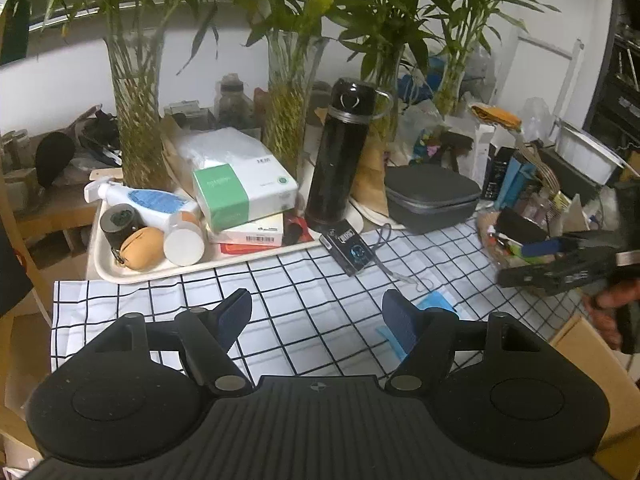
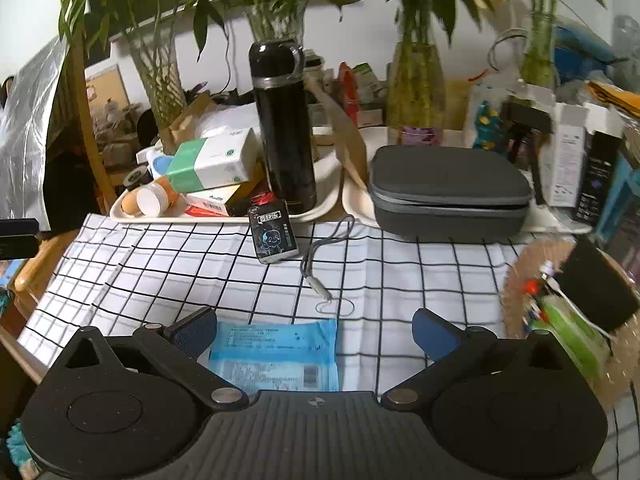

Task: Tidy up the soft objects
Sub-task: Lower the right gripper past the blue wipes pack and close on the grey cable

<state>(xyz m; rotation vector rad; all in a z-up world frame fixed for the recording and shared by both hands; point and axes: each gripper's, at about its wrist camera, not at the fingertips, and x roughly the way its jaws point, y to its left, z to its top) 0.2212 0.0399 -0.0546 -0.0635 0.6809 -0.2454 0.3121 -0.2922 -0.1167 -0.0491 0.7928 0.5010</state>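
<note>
Both tools, left (image 1: 316, 322) and right (image 2: 316, 330), stood apart and empty; you angled the right over the blue wipes packet (image 2: 276, 354) to straddle it.

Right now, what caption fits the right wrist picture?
Open right gripper above a blue packet on the checked cloth.

Lighting: dim, cool indoor light from above; soft shadows. Quality: strong fisheye bending and dark corners; motion blur on right hand-held gripper (image 1: 532, 266); glare on black flask (image 2: 285, 128).
</note>
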